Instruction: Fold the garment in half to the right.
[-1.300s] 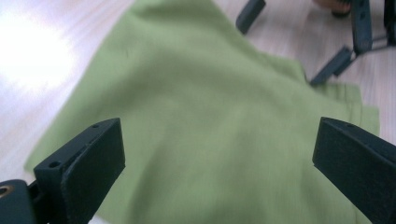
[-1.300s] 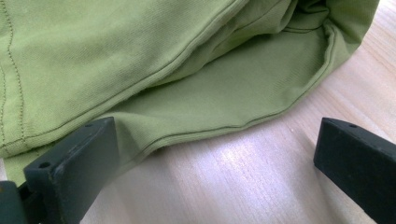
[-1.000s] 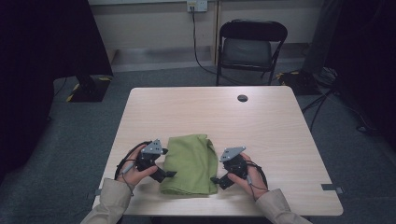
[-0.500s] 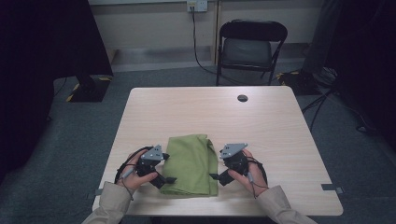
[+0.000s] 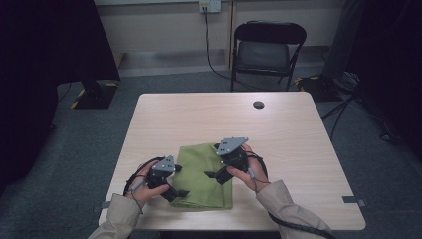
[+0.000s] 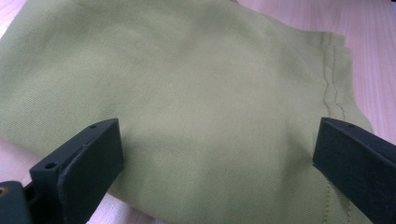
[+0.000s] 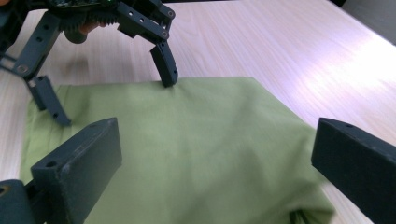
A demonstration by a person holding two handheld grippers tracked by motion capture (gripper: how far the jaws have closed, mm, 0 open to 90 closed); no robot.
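The left gripper (image 5: 175, 181) rests at the left edge of a folded green cloth (image 5: 206, 174), its jaws spread wide with nothing between them; in the left gripper view the two black jaws stand far apart over the fabric. The right gripper (image 5: 219, 162) is over the cloth's upper right part, its jaws likewise wide apart and holding nothing. In the right gripper view the left gripper (image 7: 105, 51) shows farther off, one fingertip touching the cloth's far edge and the other down near the corner.

The cloth (image 6: 187, 93) lies flat near the front edge of the table (image 5: 298, 149), between the two hands. Its long axis runs from the person's side toward the far side, tilted slightly. A stitched hem (image 6: 329, 88) runs along one side.

The right gripper and hand cover part of the cloth's right edge in the high view. A small dark round spot (image 5: 258, 104) sits well apart near the table's far edge; what it is cannot be made out. A folding chair (image 5: 266, 50) stands beyond the table.
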